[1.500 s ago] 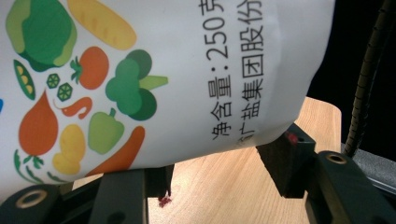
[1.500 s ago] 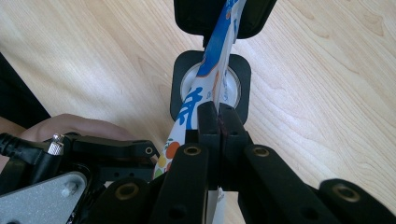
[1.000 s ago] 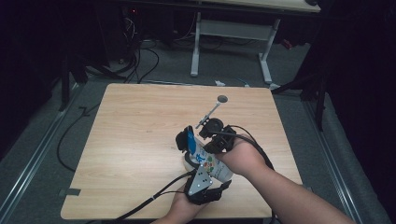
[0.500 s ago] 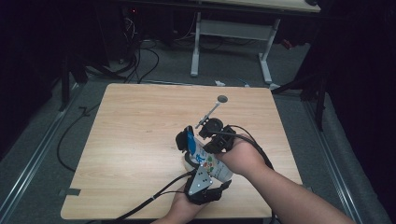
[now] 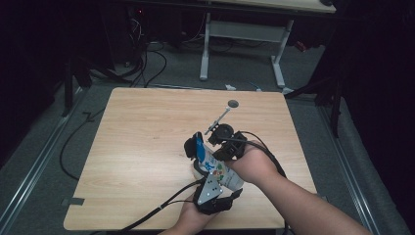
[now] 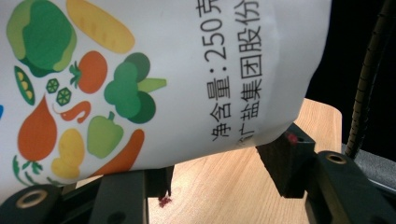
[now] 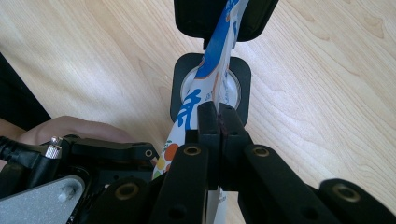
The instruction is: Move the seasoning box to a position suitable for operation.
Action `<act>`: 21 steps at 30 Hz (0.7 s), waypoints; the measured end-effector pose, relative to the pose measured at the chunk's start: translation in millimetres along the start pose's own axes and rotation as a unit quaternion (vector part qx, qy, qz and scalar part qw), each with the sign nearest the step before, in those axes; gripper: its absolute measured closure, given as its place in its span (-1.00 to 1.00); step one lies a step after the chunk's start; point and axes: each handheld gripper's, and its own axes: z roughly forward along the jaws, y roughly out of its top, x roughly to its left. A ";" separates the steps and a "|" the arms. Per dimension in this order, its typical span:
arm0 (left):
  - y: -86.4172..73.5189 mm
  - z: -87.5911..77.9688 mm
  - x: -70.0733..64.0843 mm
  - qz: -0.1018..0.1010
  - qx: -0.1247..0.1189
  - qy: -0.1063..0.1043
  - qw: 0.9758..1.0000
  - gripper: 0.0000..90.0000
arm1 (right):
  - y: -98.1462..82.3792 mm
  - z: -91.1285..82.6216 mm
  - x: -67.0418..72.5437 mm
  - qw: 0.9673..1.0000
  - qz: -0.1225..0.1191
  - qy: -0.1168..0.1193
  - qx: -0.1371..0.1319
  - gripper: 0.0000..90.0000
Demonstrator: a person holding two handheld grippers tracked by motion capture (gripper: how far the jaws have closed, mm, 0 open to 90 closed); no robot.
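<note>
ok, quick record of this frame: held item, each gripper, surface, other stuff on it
held item: white pouch printed with vegetables
left gripper: jaws around the pouch's body
right gripper: jaws shut on the pouch's upper edge
surface: wooden table
other: black clamp pinching the pouch's edge; round disc on a thin rod on the table

The surface [image 5: 147,147] is a light wood-grain tabletop with rounded corners, sitting on a grey floor [image 5: 44,161] with cables trailing around it, and most of it is lying bare. Near the far edge a small round grey disc [image 5: 233,104] is sitting flat on the wood, with a thin metal rod [image 5: 219,120] angling from it back toward the middle. In the right gripper view a black square holder with a shiny round middle [image 7: 210,86] is resting on the wood, though I can't really tell what it is.
</note>
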 end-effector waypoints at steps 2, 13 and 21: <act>0.1 0.0 0.0 0.000 0.000 0.000 1.000 0.09 | 0.3 0.0 0.0 1.000 0.000 0.000 0.001 1.00; 0.0 0.0 0.0 0.000 -0.001 0.000 1.000 0.09 | 0.9 -0.1 -0.2 1.000 -0.004 -0.002 0.002 1.00; 1.0 0.9 -0.2 0.000 -0.004 0.000 1.000 0.09 | 1.5 -0.1 0.0 1.000 -0.002 -0.002 0.000 1.00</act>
